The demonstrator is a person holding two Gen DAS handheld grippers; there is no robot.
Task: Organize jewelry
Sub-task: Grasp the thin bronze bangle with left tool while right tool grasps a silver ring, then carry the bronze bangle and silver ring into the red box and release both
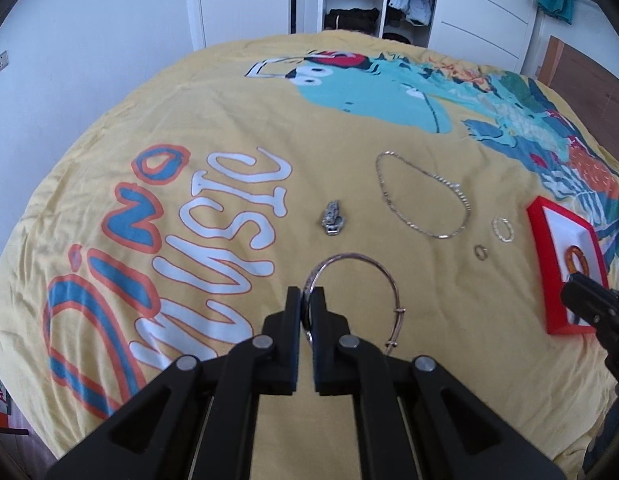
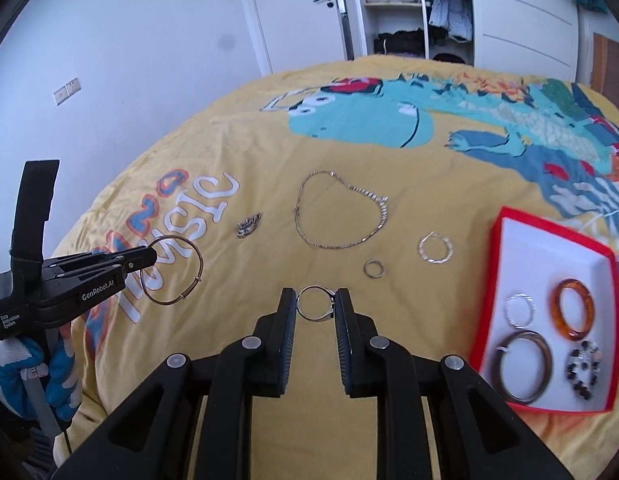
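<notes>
Jewelry was spread on a yellow dinosaur-print bedspread (image 2: 237, 360), part of it already in a red-rimmed white tray (image 2: 549, 256) at the right.

Left gripper (image 1: 308, 294): jaws pinched nearly together on the rim of a thin wire bangle (image 1: 383, 280); the right wrist view showed the same clamp, with the bangle's loop (image 2: 197, 258) sticking out past the tips. Gloved left hand (image 2: 33, 372) was on the handle.

Right gripper (image 2: 316, 300): jaws part-way apart with a silver ring (image 2: 315, 304) between the pads (image 2: 341, 312). Ring looked to be touching both pads, but I couldn't tell whether it was off the fabric.

In the tray: amber bangle (image 2: 573, 312), small silver hoop (image 2: 520, 311), large dark bangle (image 2: 523, 366), black-and-white beaded bracelet (image 2: 583, 368).

Loose on the bedspread:
- silver chain necklace (image 2: 341, 210), lying in an open loop, centre
- textured silver hoop (image 2: 436, 249), between the necklace and the tray
- small plain ring (image 2: 374, 269), just beside that hoop
- silver pendant (image 2: 249, 225), left of the necklace, near the white lettering
</notes>
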